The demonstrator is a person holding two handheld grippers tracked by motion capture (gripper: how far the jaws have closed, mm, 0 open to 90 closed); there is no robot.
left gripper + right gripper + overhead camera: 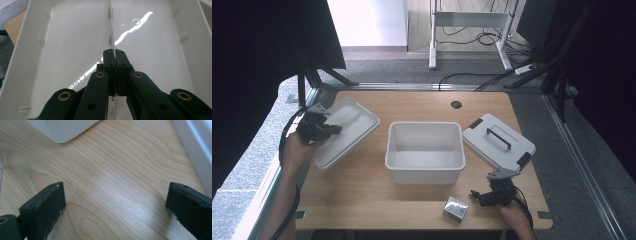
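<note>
**Left gripper clamped on the tray's middle rib**

The left gripper [114, 58] has its jaws pressed together on the thin upright rib that runs down the middle of the white tray [62, 50]. From above, that gripper [324, 127] holds the tray [354, 125] tilted at the table's left edge, part of it out past the wood.

The right gripper [115, 202] has its jaws wide apart with nothing between them, over bare table [112, 165]. From above it [484, 196] sits near the front right corner, just beside a small box [455, 208].

A white tub [425, 150] stands mid-table, with a grey lid [498, 141] to its right.
</note>
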